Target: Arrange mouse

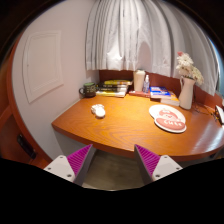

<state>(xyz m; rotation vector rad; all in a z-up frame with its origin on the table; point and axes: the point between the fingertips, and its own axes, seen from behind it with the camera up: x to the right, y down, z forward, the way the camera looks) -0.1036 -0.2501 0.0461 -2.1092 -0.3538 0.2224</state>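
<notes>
A small white mouse (pixel 99 110) lies on the round wooden table (pixel 125 128), on its left part, far beyond my fingers. My gripper (pixel 114 162) is open and empty, held short of the table's near edge, with the floor showing between the two pink pads (pixel 80 158). Nothing stands between the fingers.
A round red and white mat (pixel 168 118) lies at the table's right. A white vase of flowers (pixel 187 88) stands behind it. Stacked books (pixel 115 87), a dark pot (pixel 88 90), a cup (pixel 139 80) and a bottle stand along the far edge before curtains.
</notes>
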